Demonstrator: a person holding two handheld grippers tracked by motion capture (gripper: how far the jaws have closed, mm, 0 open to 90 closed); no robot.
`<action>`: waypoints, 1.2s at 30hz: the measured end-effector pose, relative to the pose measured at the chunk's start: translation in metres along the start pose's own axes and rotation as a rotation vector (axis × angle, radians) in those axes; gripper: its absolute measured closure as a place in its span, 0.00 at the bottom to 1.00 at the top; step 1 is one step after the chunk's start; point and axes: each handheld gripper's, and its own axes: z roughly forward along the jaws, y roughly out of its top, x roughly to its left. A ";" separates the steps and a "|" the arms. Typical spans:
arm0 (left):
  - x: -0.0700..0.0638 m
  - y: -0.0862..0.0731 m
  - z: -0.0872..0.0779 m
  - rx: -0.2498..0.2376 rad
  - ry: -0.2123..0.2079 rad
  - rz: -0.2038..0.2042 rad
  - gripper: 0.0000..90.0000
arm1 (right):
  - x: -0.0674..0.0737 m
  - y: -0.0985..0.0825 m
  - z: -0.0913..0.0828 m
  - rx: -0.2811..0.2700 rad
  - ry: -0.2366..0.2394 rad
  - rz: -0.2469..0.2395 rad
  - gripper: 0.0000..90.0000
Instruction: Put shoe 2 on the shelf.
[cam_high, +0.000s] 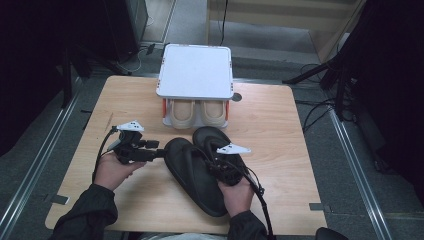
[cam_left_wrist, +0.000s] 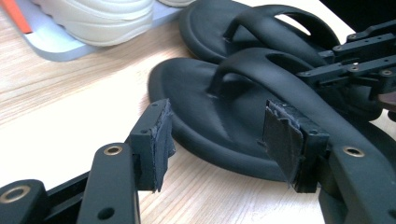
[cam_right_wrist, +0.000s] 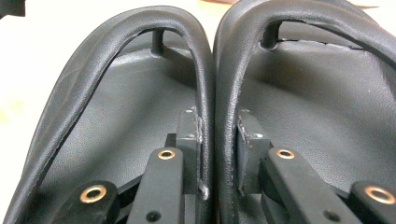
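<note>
Pinching both sandals' (cam_right_wrist: 212, 93) inner straps, right tool (cam_right_wrist: 218, 144) apparently lies level.

I sit at a light wooden table (cam_high: 280, 130) on a grey floor (cam_high: 45, 150). Metal rails (cam_high: 357, 165) run along the floor on both sides of the table. Beyond its far edge stands pale wooden furniture (cam_high: 285, 15); black cables (cam_high: 315, 107) trail just right of it. The corners are dark.

One overhead camera, two riding close on the tongs.
High view looks forward and down over the pale wooden table (cam_high: 280, 125); both gripper views sit near the matte black rubber flip-flops (cam_high: 200, 170), shared by all.
</note>
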 end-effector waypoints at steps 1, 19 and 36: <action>0.001 0.000 -0.001 0.002 0.001 -0.005 0.47 | -0.001 0.001 -0.002 0.001 0.011 -0.013 0.85; 0.016 -0.005 -0.017 -0.020 0.072 -0.041 0.46 | -0.028 0.041 -0.012 0.133 0.359 -0.344 0.84; 0.032 -0.015 -0.033 -0.036 0.112 -0.102 0.45 | -0.021 0.091 -0.011 0.168 0.486 -0.471 0.84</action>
